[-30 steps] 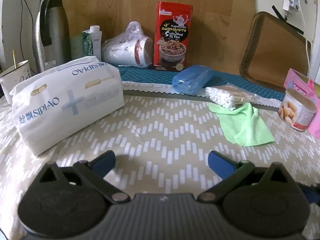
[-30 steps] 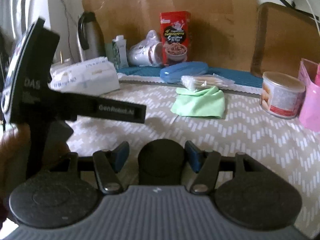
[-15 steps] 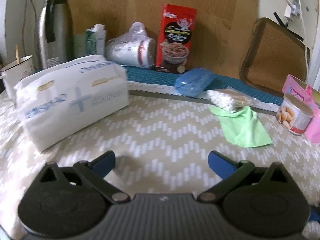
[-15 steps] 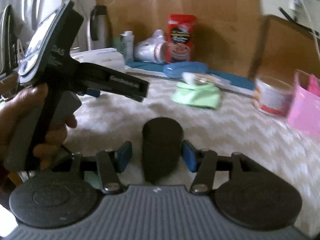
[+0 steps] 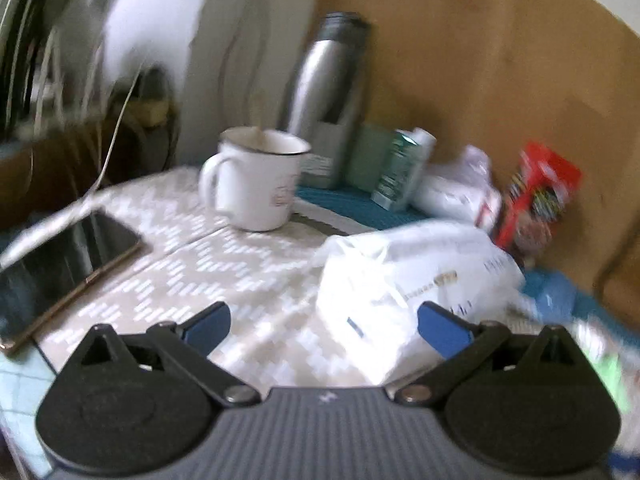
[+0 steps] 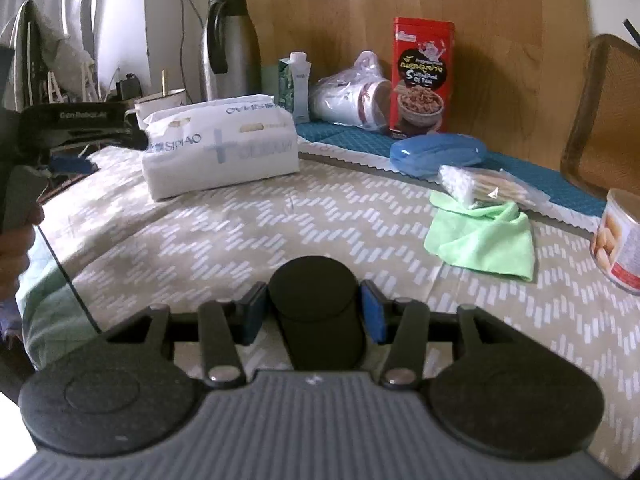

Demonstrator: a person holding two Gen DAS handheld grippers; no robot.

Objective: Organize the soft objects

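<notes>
Risk lay with the left hand-held gripper (image 5: 323, 323), jaws spread and empty beside the tissue pack (image 5: 416, 280), knocking the mug (image 5: 256, 184) behind it, while the right hand-held gripper (image 6: 313, 312) pinched a black cylinder (image 6: 316, 300).

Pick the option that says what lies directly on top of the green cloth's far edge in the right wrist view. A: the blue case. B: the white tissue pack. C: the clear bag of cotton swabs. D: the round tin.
C: the bag of cotton swabs overlaps the far edge of the green cloth, while the blue case lies further back and apart from the cloth.
</notes>
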